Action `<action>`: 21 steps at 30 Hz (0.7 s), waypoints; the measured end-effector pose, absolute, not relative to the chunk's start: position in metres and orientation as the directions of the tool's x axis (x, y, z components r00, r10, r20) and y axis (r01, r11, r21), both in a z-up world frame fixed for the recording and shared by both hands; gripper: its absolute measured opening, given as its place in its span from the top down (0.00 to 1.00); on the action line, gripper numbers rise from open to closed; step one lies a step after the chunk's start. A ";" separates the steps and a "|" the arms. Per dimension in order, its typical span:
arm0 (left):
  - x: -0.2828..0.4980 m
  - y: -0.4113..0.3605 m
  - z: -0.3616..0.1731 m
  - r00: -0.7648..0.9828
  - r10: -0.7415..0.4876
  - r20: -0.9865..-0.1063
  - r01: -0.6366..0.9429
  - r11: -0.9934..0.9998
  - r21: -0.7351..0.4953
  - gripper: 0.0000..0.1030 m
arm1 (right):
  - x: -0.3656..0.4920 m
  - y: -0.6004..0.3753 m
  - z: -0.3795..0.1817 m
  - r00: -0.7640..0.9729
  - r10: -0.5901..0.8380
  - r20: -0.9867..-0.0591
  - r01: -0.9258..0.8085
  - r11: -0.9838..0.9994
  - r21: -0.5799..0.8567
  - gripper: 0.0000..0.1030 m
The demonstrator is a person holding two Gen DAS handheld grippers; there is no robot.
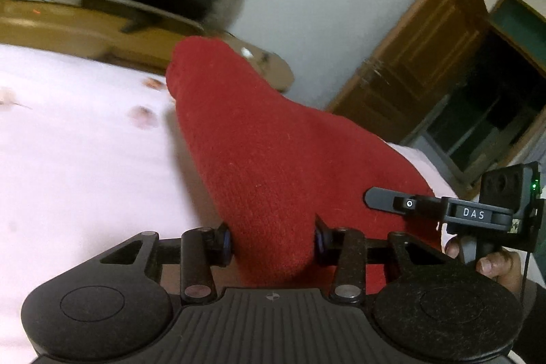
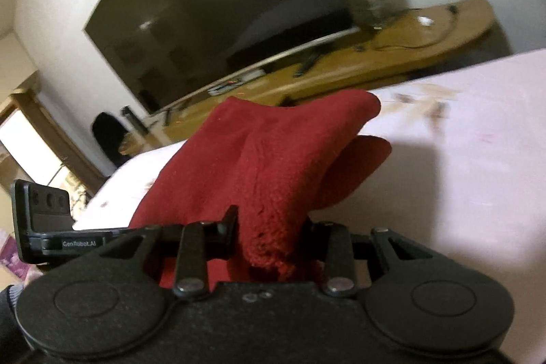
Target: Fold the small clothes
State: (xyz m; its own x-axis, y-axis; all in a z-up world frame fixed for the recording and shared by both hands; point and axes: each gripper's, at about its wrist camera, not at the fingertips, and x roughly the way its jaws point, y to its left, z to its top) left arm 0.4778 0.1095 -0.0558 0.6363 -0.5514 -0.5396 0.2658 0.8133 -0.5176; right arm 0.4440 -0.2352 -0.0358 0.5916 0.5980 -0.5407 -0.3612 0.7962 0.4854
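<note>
Red knit garment (image 1: pixel 259 159) is being gripped at its near edge by both tools: the left gripper (image 1: pixel 271 243) is clenching a thick bunch between its fingers (image 1: pixel 223 243), and the right gripper (image 2: pixel 269 234) is pinching a frayed hem. Raised at the near end, it is draping toward the pink bed (image 1: pixel 68 159). Both hands should be travelling level and together, keeping the edge taut. Its long axis is running away from the cameras, toward the television (image 2: pixel 211 23).
</note>
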 end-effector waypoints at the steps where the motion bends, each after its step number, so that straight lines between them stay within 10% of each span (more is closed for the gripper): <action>1: 0.470 0.126 -0.051 0.648 -0.535 -0.542 0.253 0.822 -0.510 0.59 | 0.445 -0.222 -0.034 0.584 0.612 -0.533 -0.376 0.786 0.491 0.69; 13: 0.380 0.320 -0.084 0.670 -0.360 -0.649 -0.008 0.871 -0.492 0.59 | 0.457 -0.020 -0.077 0.371 0.766 -0.525 -0.485 0.642 0.594 0.68; 21: 0.338 0.344 -0.099 0.713 -0.289 -0.639 -0.086 0.869 -0.488 0.36 | 0.451 -0.011 -0.113 0.363 0.716 -0.596 -0.347 0.697 0.627 0.51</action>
